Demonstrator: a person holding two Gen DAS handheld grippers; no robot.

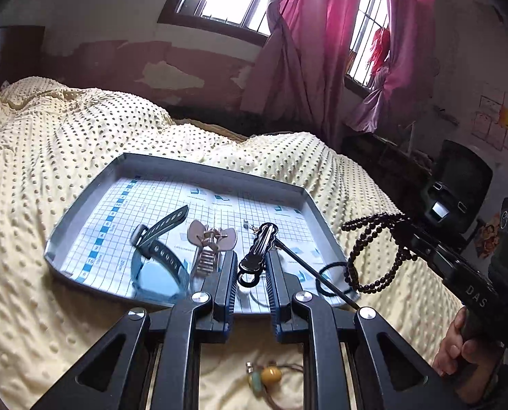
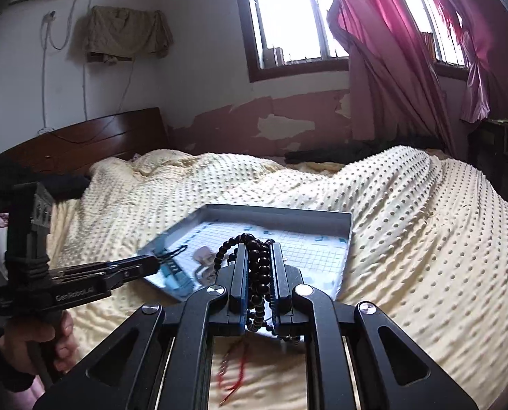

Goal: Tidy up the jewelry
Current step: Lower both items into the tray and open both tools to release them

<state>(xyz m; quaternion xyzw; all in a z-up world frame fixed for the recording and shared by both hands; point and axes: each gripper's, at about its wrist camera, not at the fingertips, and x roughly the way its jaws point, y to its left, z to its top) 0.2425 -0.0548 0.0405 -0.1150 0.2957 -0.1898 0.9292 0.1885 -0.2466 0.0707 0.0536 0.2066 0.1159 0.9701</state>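
A pale yellow dotted bedspread (image 1: pixel 66 143) covers the bed beneath barred windows and pink curtains (image 1: pixel 325 51); on it rests a shallow grey metal tray lined with blue-gridded paper (image 1: pixel 83 212), serving as the collecting place for the jewelry. Toward the tray's left edge lies a dark perforated watch strap (image 1: pixel 160 239); near its middle, a beige butterfly-shaped hair claw (image 1: pixel 211 239); by the right corner of the near edge, a thin black hair tie (image 1: pixel 332 280). The left gripper (image 1: pixel 250 273) is closed on a black hair clip with a loop at its end (image 1: pixel 257 251), holding it over the tray's near edge, seemingly to set it down inside. The right gripper (image 2: pixel 259 263) pinches a long string of dark round beads (image 2: pixel 259 266), its loops hanging free beyond the tray's right edge, likely next to go in. On the bedspread outside the near edge wait an amber-and-green bead cord (image 1: pixel 267 376) and a red string (image 2: pixel 235 369).
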